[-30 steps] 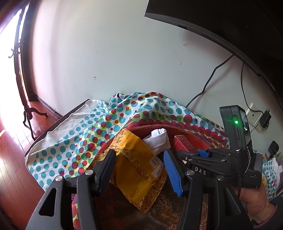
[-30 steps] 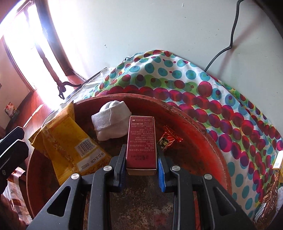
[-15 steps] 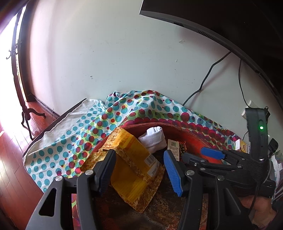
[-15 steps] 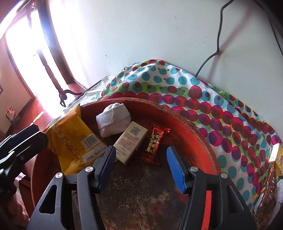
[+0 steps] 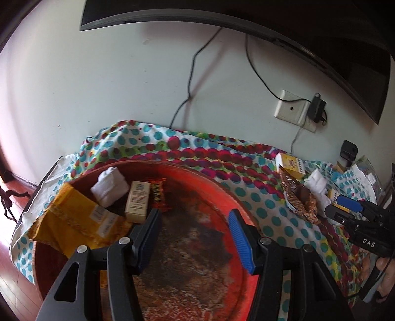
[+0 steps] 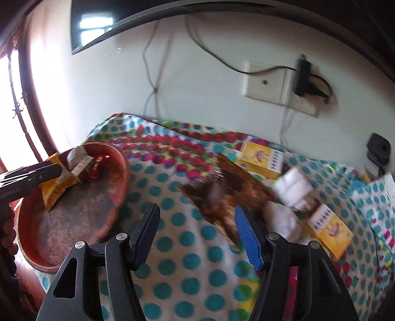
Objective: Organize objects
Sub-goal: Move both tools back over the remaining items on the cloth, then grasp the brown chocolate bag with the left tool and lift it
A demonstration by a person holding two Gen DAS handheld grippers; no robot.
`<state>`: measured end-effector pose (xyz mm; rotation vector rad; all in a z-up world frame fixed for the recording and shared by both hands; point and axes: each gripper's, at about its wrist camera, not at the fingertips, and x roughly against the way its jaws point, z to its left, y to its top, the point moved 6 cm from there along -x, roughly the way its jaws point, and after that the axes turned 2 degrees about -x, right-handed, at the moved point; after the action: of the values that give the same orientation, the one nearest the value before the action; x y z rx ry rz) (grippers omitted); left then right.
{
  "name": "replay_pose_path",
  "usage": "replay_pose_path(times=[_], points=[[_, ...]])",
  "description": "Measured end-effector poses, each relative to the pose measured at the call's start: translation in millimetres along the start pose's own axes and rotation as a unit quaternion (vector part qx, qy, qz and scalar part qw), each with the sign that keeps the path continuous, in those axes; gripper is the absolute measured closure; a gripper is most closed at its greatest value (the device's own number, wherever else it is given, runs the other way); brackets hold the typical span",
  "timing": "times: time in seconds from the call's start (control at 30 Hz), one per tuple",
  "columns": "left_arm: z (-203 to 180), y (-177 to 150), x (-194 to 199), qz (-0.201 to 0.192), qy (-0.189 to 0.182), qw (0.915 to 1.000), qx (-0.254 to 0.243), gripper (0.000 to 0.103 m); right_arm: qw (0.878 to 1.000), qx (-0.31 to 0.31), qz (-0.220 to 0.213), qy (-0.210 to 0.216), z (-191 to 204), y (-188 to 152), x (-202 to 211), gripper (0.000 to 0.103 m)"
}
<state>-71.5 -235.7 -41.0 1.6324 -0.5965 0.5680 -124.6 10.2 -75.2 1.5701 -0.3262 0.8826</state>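
Observation:
A round red tray (image 5: 217, 187) (image 6: 121, 182) holds a yellow snack bag (image 5: 71, 217), a white rolled sock (image 5: 109, 185), a small cream box (image 5: 137, 201) and a red candy wrapper (image 5: 158, 195). My left gripper (image 5: 195, 238) is open and empty over the tray. My right gripper (image 6: 197, 238) is open and empty above the dotted cloth, right of the tray; it also shows in the left wrist view (image 5: 345, 210). A brown snack bag (image 6: 222, 195) lies just beyond its fingers, with white socks (image 6: 293, 187) and two yellow boxes (image 6: 263, 158) (image 6: 329, 228) nearby.
A polka-dot cloth (image 6: 172, 247) covers the table, which stands against a white wall. A wall socket (image 6: 269, 85) with a black adapter and hanging cables is above. A dark screen (image 5: 246, 19) overhangs. A small black device (image 6: 377, 149) sits at the far right.
My right gripper let go of the small box in the tray, opened, and swung right to the loose items. My left gripper turned right, staying open over the tray.

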Motion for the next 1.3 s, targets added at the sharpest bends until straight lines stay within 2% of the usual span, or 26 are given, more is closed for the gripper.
replay_pose_path(times=[0.2,0.37,0.67,1.13,1.2,1.23,1.3], points=[[-81.6,-17.7,-15.1,0.019,-0.047,0.9956,-0.079,0.046,0.996,-0.049,0.03,-0.064,-92.0,-42.4,6.7,0.042],[-122.3,-33.3,-24.7,0.027,-0.075,0.991,-0.107,0.046,0.994,-0.078,0.045,-0.067,-128.6,-61.3,-1.2,0.042],[-134.4,-42.7,-33.9,0.03,-0.074,0.9908,-0.11,0.046,0.992,-0.085,0.068,-0.064,-145.3,-71.9,-29.7,0.042],[-142.3,-51.2,-46.9,0.046,-0.081,0.9889,-0.115,0.046,0.993,-0.083,0.059,-0.05,-145.6,-61.0,-53.5,0.04],[-142.4,-50.7,-49.6,0.052,-0.086,0.989,-0.108,0.046,0.994,-0.085,0.048,-0.056,-147.1,-57.4,-50.7,0.037],[-143.1,-50.2,-51.0,0.056,-0.09,0.9889,-0.104,0.046,0.994,-0.085,0.041,-0.058,-148.1,-55.5,-49.1,0.027],[-145.4,-47.9,-52.9,0.056,-0.087,0.9893,-0.103,0.046,0.994,-0.084,0.032,-0.06,-149.5,-52.0,-47.4,0.024]])
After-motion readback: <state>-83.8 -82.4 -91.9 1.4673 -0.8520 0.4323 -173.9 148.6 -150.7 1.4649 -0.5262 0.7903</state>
